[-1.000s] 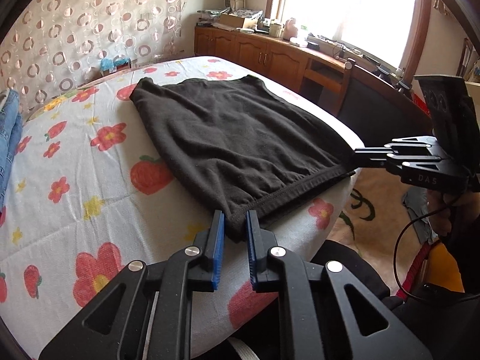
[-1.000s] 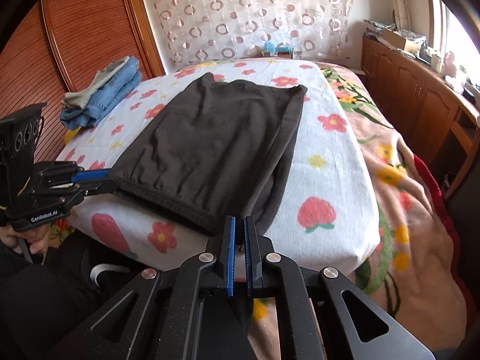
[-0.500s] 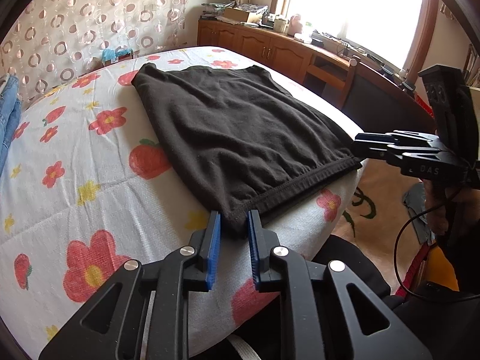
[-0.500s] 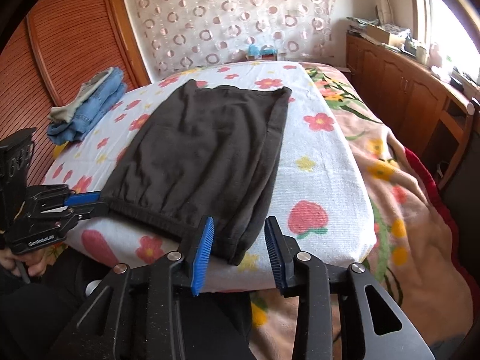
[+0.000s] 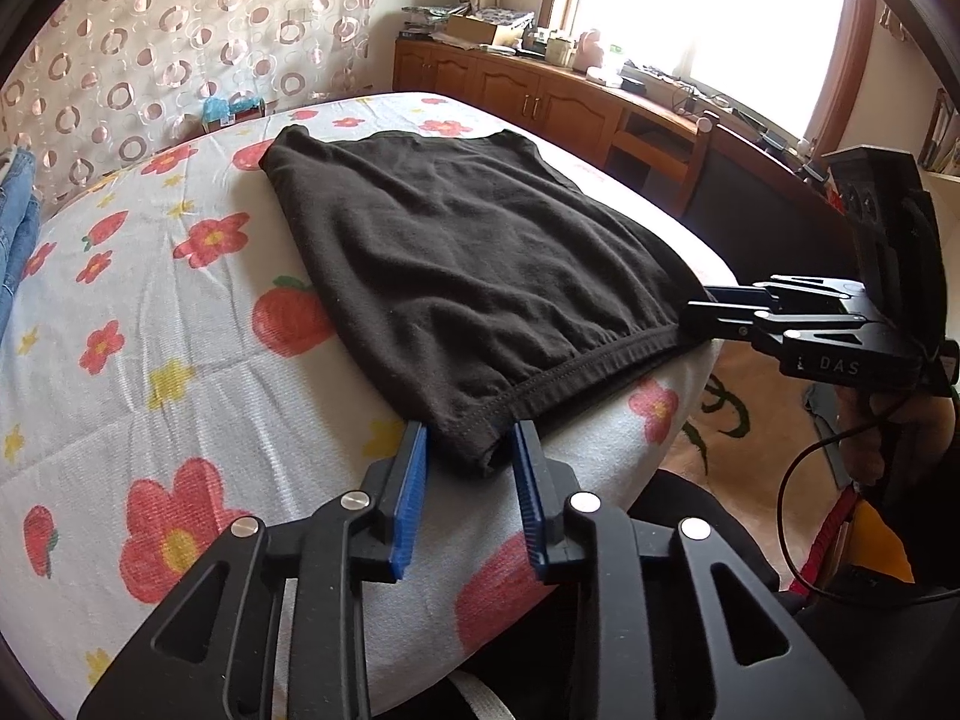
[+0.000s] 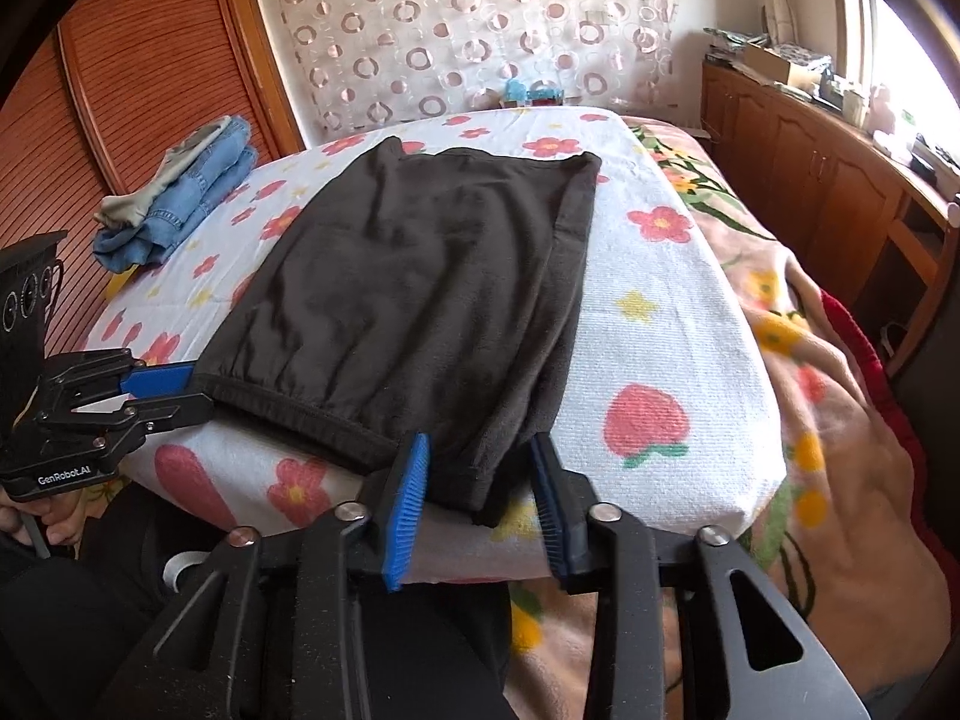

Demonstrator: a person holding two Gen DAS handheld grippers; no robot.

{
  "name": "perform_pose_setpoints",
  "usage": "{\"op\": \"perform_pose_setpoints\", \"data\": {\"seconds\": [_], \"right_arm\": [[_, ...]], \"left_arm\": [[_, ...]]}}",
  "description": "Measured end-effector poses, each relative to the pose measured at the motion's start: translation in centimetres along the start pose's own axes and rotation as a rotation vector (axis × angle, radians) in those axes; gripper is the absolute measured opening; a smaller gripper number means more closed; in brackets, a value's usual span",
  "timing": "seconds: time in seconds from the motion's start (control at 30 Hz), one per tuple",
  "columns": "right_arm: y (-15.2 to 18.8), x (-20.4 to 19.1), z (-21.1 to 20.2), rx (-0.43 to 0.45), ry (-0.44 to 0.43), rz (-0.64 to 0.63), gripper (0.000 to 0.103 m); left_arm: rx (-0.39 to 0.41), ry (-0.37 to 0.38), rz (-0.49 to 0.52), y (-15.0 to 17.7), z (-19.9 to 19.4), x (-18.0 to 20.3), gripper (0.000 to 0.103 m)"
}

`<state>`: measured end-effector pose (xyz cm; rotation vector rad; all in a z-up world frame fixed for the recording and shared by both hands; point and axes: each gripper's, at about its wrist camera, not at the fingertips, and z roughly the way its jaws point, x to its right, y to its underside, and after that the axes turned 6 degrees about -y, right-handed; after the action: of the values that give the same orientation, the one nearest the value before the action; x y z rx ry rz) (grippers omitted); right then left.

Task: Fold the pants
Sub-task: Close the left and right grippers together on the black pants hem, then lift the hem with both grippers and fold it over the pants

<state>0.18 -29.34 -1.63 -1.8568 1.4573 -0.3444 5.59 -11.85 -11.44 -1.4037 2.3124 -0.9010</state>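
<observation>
Lying folded on the floral bedsheet (image 5: 180,372), black pants (image 5: 468,276); left gripper (image 5: 471,450) easing narrowly apart, right gripper (image 6: 480,456) narrowing, corners between, unpinched.

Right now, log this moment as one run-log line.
pants: folded, flat on bed | left gripper: open, jaws just opening, corner between | right gripper: open, jaws just closing, corner between

Daylight poured through a window (image 5: 708,6) above a cluttered wooden sideboard (image 5: 540,102) (papers and boxes piled along its top). A curtain (image 6: 480,30) printed with circles covered the far wall, reddish slatted doors (image 6: 120,90) stood to one side, and a flowered sheet (image 5: 120,360) covered the bed.
</observation>
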Motion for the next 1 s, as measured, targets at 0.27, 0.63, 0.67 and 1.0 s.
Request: {"op": "perform_pose_setpoints", "data": {"seconds": [0.27,0.63,0.67,1.0], "right_arm": [[0.2,0.2,-0.1,0.006,-0.017,0.002,0.025],[0.1,0.4,-0.5,0.034,-0.075,0.016,0.011],[-0.1,0.3,-0.8,0.047,-0.08,0.013,0.011],[-5.0,-1.7,-6.9,0.239,-0.099,-0.079,0.01]], "left_arm": [[0.011,-0.018,0.002,0.1,0.1,0.1,0.031],[0.066,-0.015,0.008,-0.5,-1.2,0.3,0.012],[0.09,-0.017,0.01,-0.8,-1.9,0.4,0.011],[0.306,-0.049,0.023,-6.7,-10.0,-0.1,0.01]]}}
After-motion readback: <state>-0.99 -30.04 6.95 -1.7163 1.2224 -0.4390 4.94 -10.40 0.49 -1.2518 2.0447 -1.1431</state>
